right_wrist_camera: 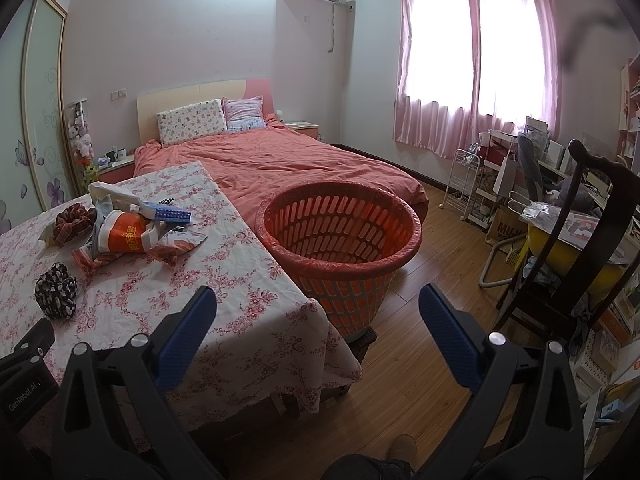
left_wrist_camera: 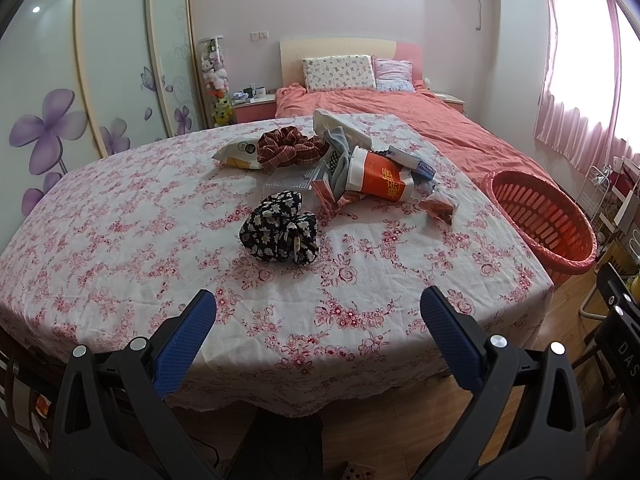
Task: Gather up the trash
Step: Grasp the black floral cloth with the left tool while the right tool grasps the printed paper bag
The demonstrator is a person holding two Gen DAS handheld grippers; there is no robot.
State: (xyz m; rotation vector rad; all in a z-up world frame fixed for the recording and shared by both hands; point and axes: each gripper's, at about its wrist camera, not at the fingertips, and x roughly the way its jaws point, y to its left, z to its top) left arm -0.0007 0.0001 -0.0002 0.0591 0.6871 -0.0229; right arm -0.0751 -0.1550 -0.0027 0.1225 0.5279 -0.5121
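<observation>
Left gripper (left_wrist_camera: 318,312) jaws wide, empty, over near table edge. Trash pile (left_wrist_camera: 360,176) mid-table, well ahead. Right gripper (right_wrist_camera: 318,308) also spread, empty; red basket (right_wrist_camera: 340,240) just ahead, beside table (right_wrist_camera: 248,320).

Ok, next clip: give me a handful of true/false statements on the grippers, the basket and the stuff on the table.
1. Both grippers are open and hold nothing. True: left gripper, right gripper.
2. The red basket already holds trash. False: it looks empty.
3. The basket stands on the table. False: it sits beside the table, towards the bed.
4. An orange-and-white cup lies on its side in the pile. True.
5. The black floral cloth lies nearer the grippers than the pile. True.
</observation>
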